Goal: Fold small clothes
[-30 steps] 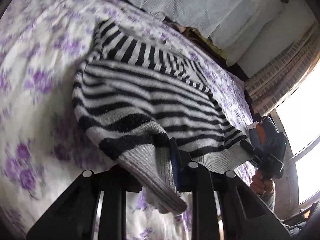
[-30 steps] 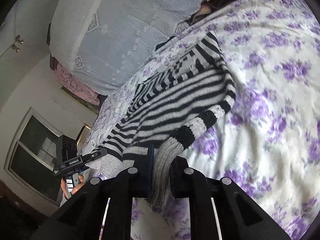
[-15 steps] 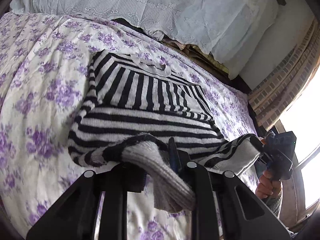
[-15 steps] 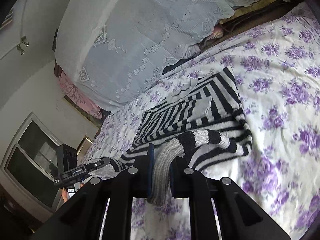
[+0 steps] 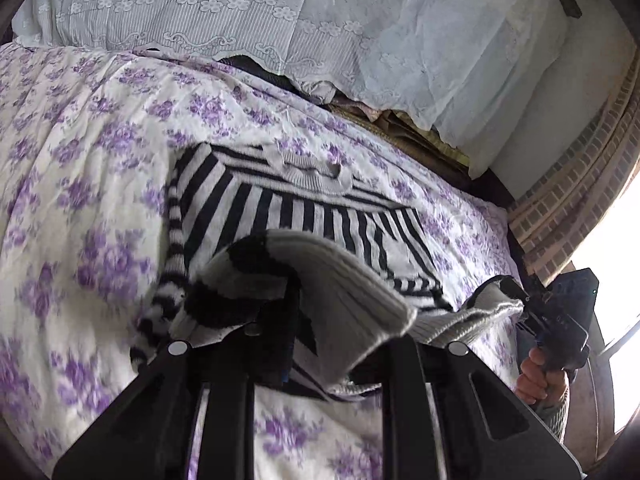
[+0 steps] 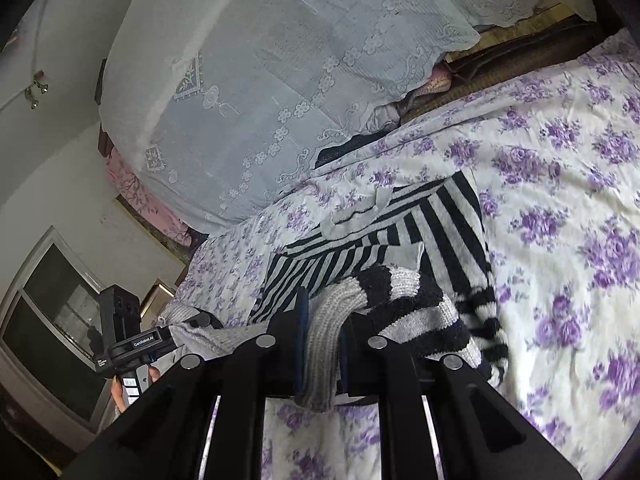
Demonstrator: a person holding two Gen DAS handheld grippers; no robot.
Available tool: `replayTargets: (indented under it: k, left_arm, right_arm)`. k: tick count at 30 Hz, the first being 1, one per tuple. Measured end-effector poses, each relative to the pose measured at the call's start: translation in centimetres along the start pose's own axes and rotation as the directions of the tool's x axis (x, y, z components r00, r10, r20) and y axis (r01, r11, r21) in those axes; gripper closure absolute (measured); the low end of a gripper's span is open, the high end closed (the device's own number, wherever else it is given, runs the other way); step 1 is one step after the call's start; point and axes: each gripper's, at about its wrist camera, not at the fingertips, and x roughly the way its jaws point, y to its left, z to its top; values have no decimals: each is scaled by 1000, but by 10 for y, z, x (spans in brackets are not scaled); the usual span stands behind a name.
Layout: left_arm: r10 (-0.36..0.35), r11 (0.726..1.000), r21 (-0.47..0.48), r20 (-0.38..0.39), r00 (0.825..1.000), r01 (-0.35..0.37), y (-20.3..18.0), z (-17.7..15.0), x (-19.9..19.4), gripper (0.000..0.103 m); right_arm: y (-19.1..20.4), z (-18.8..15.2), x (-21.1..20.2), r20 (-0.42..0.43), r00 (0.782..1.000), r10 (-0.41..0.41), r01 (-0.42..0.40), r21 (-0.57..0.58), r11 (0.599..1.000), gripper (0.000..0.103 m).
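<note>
A black-and-white striped knit sweater (image 5: 288,208) lies on the floral bed cover (image 5: 80,168), collar toward the pillows. It also shows in the right wrist view (image 6: 452,220). My left gripper (image 5: 332,344) is shut on the grey ribbed hem (image 5: 344,296) at one bottom corner and holds it raised over the sweater body. My right gripper (image 6: 320,340) is shut on the grey hem (image 6: 324,344) at the other bottom corner, also lifted. Each gripper shows in the other's view: the right one (image 5: 516,300) and the left one (image 6: 176,336).
Large pillows under a white lace cover (image 5: 320,20) stand at the head of the bed. A brick-patterned wall (image 5: 576,184) and a bright window are on the right. A dark cabinet with glass (image 6: 52,320) stands on the left in the right wrist view.
Both grippers have carried the sweater's bottom hem up and forward toward the collar, so the lower half now folds over the upper half. More of the pillows has come into view.
</note>
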Motion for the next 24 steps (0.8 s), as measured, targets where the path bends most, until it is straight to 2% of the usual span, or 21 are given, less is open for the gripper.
replayTargets:
  k: [14, 24]
  left_arm:
    - [34, 999, -6, 4, 999, -34, 10, 47, 44, 86]
    - [50, 998, -44, 18, 999, -49, 23, 78, 76, 87]
  right_arm:
    - [-24, 44, 51, -1, 1000, -25, 25, 10, 1000, 90]
    - [-45, 73, 91, 22, 1000, -9, 8, 77, 997, 90]
